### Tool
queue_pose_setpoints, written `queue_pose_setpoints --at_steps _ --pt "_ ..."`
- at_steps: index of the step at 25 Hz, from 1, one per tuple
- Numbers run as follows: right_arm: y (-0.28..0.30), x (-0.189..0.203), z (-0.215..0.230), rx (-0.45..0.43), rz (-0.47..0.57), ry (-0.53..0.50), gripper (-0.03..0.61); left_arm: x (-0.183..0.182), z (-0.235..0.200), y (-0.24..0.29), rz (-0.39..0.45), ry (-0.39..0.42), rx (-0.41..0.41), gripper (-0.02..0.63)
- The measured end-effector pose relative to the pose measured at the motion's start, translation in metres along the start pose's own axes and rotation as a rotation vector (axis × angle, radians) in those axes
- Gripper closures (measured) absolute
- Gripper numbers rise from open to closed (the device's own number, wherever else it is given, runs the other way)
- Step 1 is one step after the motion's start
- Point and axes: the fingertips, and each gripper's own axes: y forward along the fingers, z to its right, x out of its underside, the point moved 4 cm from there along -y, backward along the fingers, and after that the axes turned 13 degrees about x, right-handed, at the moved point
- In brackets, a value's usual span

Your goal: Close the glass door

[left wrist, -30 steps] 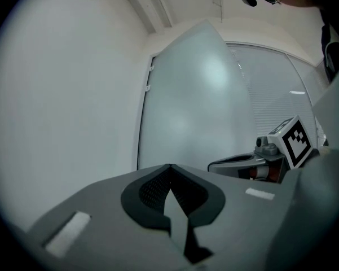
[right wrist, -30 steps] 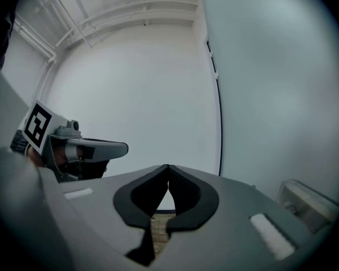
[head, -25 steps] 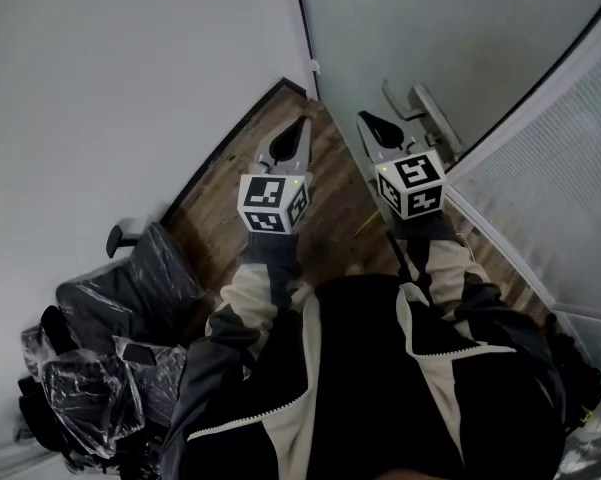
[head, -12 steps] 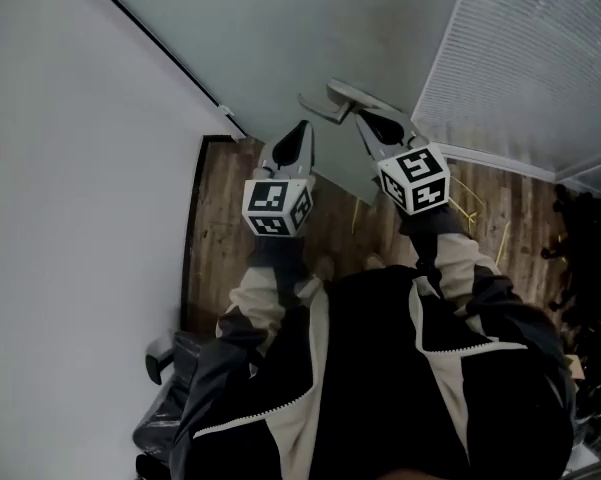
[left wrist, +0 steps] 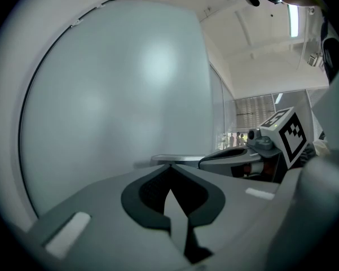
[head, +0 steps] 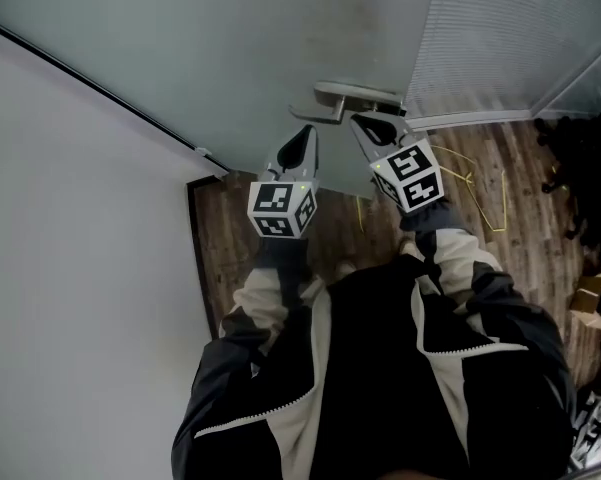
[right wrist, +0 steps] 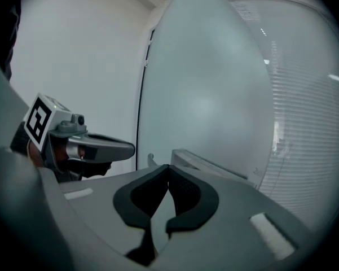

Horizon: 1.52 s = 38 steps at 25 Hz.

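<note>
Head view is showing you facing the glass door (head: 230,58), its frosted panel filling the top of the picture and its lower edge slanting above the wooden floor (head: 330,218). The lever handle (head: 352,96) is lying level on the door. Its long axis is running across the panel and its free end is pointing toward your left.

You are holding the right gripper (head: 366,123) just under the lever handle with its tips aiming at it. From this steep angle it is hard to say whether they are touching the metal. You are holding the left gripper (head: 304,134) just beside the right one, left of the lever's free end, with its tips aiming at the bare glass close ahead.

Left gripper view is showing your left jaws pressing together with nothing between them. The lever handle (left wrist: 177,159) is appearing there as a level bar just beyond the tips and off to their right.

Right gripper view is showing your right jaws meeting as well, gripping nothing. The lever handle (right wrist: 208,164) is lying just past those tips and stretching away to their right, outside the jaws rather than between them.

A white wall (head: 70,268) is standing on your left, and a slatted panel (head: 510,38) is adjoining the door on your right.
</note>
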Motion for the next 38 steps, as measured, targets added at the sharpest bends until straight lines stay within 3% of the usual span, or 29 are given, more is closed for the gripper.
queue_pose_setpoints --at_steps 2,4,7,11,14,15,29,38 --pt "0.003 0.002 -0.01 0.013 -0.027 -0.173 0.574 0.001 -0.001 0.0 0.003 -0.001 0.025 0.611" --pt "0.007 0.007 -0.021 0.031 -0.07 -0.455 0.567 0.001 -0.002 0.001 0.009 -0.005 0.044 0.611" --pt "0.016 0.014 -0.032 0.066 -0.118 -0.83 0.436 -0.002 -0.003 0.006 0.021 -0.013 0.062 0.611" --pt "0.033 0.02 -0.035 0.081 -0.159 -1.062 0.342 -0.01 0.0 0.015 0.031 -0.011 0.08 0.611" --pt "0.043 0.024 -0.04 0.098 -0.159 -1.121 0.357 -0.008 0.001 0.015 0.027 -0.017 0.102 0.611" --pt "0.045 0.025 -0.039 0.117 -0.152 -1.131 0.456 -0.006 0.002 0.015 0.024 -0.019 0.109 0.611" --pt "0.076 0.027 -0.016 0.231 -0.162 -1.182 0.443 -0.005 -0.008 0.019 0.031 -0.025 0.129 0.611" --pt "0.116 0.029 0.028 0.289 -0.174 -1.258 0.446 -0.008 -0.009 0.038 0.031 -0.016 0.11 0.611"
